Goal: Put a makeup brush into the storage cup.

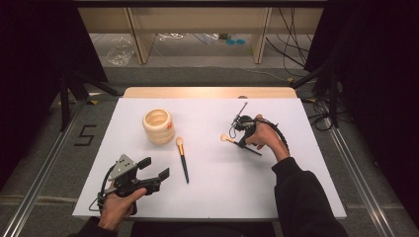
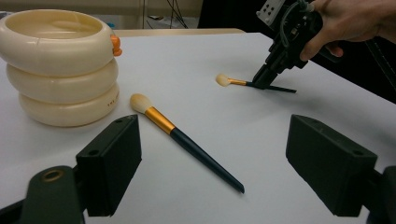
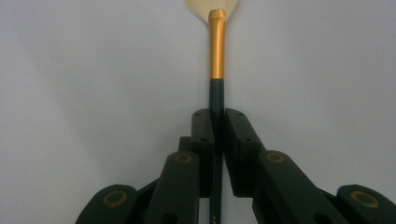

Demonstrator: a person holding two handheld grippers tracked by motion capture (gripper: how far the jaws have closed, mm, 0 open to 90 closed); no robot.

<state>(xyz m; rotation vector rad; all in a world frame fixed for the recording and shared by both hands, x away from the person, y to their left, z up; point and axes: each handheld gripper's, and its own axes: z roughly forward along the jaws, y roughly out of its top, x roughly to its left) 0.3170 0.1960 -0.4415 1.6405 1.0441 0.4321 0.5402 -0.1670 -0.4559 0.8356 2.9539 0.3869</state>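
Note:
A small makeup brush (image 1: 228,139) with a gold ferrule lies on the white table (image 1: 276,187) at centre right. My right gripper (image 1: 241,142) is shut on its dark handle, tips down at the table. In the right gripper view the pads (image 3: 204,135) pinch the handle, and the brush (image 3: 216,51) points away with its bristles at the top edge. A larger brush (image 1: 183,160) lies loose mid-table, bristles toward a cream ringed holder (image 1: 158,126). My left gripper (image 1: 155,168) hovers open at the front left, aimed at the larger brush (image 2: 187,140) and the holder (image 2: 60,70).
The left gripper view shows the right gripper (image 2: 262,81) on the small brush (image 2: 232,81) at the far right. A wooden strip (image 1: 207,92) borders the table's back edge. Metal rails (image 1: 44,168) flank the table, and cables (image 1: 291,54) lie on the floor behind.

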